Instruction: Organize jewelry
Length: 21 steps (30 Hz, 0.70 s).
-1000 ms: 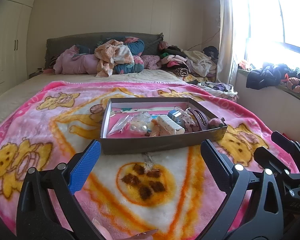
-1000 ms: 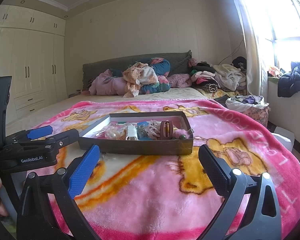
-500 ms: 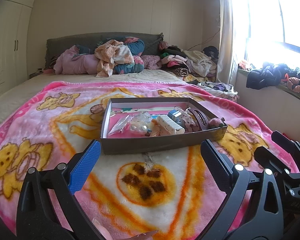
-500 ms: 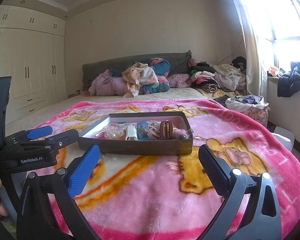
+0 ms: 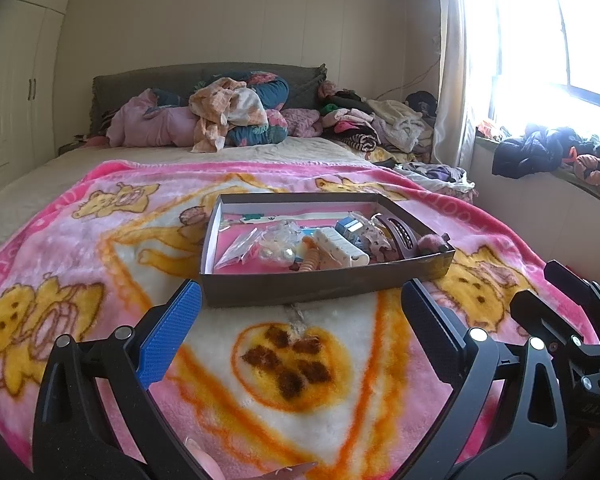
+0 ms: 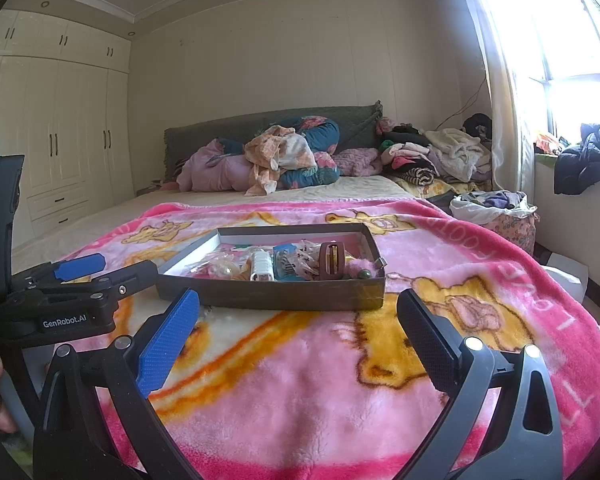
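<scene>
A shallow dark box (image 5: 324, 284) (image 6: 268, 294) rests on a pink cartoon blanket (image 5: 100, 248) over the bed. Inside lie several small items: a brown hair clip (image 5: 400, 232) (image 6: 332, 260), a white ridged clip (image 5: 340, 246) (image 6: 262, 266), clear bags with pearly pieces (image 5: 276, 246), a blue packet (image 5: 350, 226) and a pink pompom (image 5: 432, 242). A thin chain (image 5: 296, 320) lies on the blanket just in front of the box. My left gripper (image 5: 300, 304) hovers open short of the box, holding nothing. To its right my right gripper (image 6: 298, 312) is open too, empty.
Piled clothes and pillows (image 5: 228, 116) cover the bed's head end against a grey headboard. More clothes (image 5: 380, 124) sit at the far right by the curtain. White wardrobes (image 6: 60, 152) line the left wall. A laundry bundle (image 6: 496, 212) stands beside the bed.
</scene>
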Available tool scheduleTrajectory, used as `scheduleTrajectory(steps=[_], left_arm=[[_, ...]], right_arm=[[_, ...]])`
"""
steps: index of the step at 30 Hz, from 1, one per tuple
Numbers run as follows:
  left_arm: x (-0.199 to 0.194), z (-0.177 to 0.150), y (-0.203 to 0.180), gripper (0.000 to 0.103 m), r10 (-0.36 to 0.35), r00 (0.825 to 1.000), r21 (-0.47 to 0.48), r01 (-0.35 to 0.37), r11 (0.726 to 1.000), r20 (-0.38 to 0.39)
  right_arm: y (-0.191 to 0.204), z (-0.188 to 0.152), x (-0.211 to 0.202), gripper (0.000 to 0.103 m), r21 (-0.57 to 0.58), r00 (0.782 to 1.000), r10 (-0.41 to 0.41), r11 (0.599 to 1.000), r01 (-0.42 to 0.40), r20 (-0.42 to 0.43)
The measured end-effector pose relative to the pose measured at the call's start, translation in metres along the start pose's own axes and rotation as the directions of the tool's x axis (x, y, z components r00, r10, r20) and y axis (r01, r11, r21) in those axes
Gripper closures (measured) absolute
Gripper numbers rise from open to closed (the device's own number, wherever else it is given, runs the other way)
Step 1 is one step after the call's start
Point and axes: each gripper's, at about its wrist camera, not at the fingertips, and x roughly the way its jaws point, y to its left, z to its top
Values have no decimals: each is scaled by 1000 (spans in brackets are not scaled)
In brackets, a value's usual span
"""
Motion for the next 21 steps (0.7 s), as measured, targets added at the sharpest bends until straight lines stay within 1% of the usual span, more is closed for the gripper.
scheduleTrajectory(steps=[6,8,10,15,17,18,19,21], left_arm=[[1,-3,2,12,-17,1000,-8,17,1000,-8],[3,-4,3,12,-1,1000,-8,1,1000,-21],[7,-5,2,12,33,998,-1,-33,999,-44],[15,-7,8,12,34,996,-14,-35,999,-86],[20,-5,15,12,50,994,-28,-53,998,-97],[24,-2,24,12,62,992,-53,-68,996,-108],[28,0,31,12,76,990,-71,-85,994,-120],[39,6,53,12,107,983,-119,-125,985,-148]], right_arm=[[-2,1,0,6,3,1000,-7,1000,7,-7],[-4,1,0,6,9,1000,-9,1000,9,-11],[-4,1,1,6,17,1000,-11,1000,11,-12],[-10,2,3,6,45,1000,-14,999,15,-22],[-18,4,4,6,77,999,-15,997,18,-29],[-23,6,6,6,90,999,-13,996,17,-40],[-31,9,9,6,98,998,-25,995,30,-55],[-49,15,17,6,107,993,-79,990,89,-92]])
